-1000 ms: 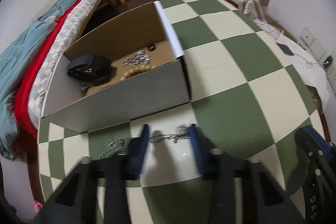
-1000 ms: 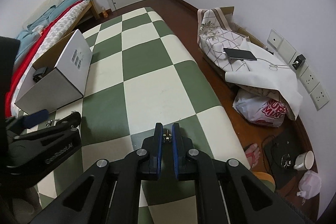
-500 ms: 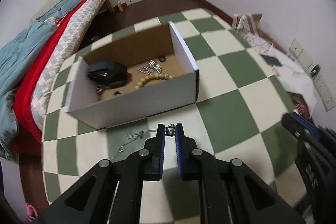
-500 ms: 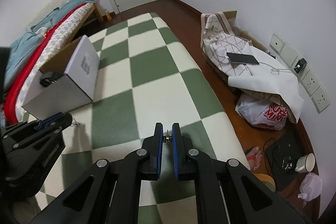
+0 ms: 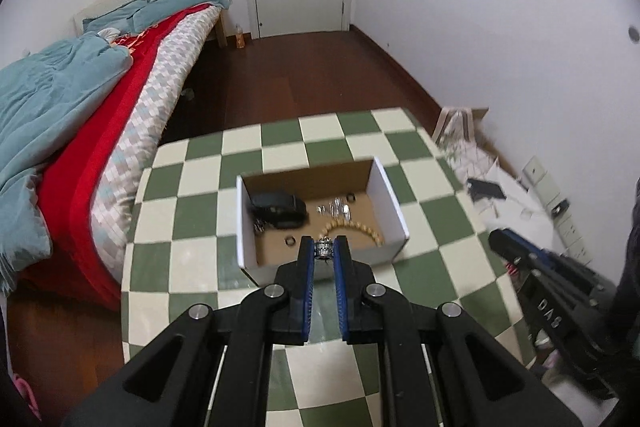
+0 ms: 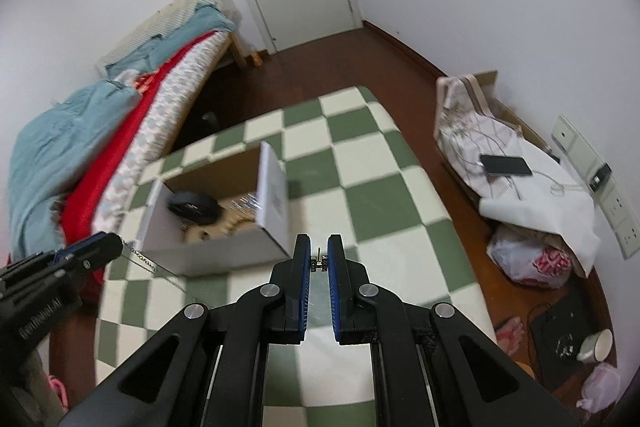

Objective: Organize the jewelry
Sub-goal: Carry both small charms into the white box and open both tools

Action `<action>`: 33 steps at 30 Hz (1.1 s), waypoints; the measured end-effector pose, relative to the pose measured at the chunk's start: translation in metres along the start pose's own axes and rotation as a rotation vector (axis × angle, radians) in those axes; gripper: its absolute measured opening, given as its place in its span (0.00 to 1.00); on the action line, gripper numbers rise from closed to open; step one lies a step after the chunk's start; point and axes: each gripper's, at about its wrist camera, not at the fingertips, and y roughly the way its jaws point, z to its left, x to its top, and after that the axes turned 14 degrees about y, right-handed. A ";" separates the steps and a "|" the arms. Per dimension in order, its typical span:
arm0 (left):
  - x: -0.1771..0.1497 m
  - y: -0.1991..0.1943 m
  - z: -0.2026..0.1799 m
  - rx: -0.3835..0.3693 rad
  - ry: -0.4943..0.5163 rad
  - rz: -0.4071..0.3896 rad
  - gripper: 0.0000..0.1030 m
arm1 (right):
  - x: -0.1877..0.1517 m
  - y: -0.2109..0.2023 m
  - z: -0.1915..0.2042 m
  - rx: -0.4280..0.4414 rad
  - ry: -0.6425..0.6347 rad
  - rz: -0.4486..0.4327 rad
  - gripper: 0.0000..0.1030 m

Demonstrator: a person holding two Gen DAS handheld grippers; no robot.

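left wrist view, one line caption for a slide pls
Left gripper pinches a silver chain above the open cardboard box of jewelry on the checkered table.

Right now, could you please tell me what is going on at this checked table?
A person is sorting jewelry with two handheld grippers. The left gripper is shut on one end of a thin silver chain, which hangs from its tip in the right wrist view, near the open white cardboard box. That box already holds a beige bead bracelet and a black pouch. The right gripper is shut on a small metal piece.
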 end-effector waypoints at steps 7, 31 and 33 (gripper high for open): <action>0.031 -0.024 0.027 -0.019 -0.021 -0.063 0.07 | 0.020 -0.009 0.032 0.068 -0.013 0.004 0.09; 0.039 0.107 0.075 -0.078 -0.071 0.242 0.07 | 0.067 0.112 0.093 0.098 -0.049 0.334 0.09; 0.034 0.119 0.082 -0.059 -0.093 0.280 0.10 | 0.066 0.128 0.094 0.066 -0.066 0.369 0.09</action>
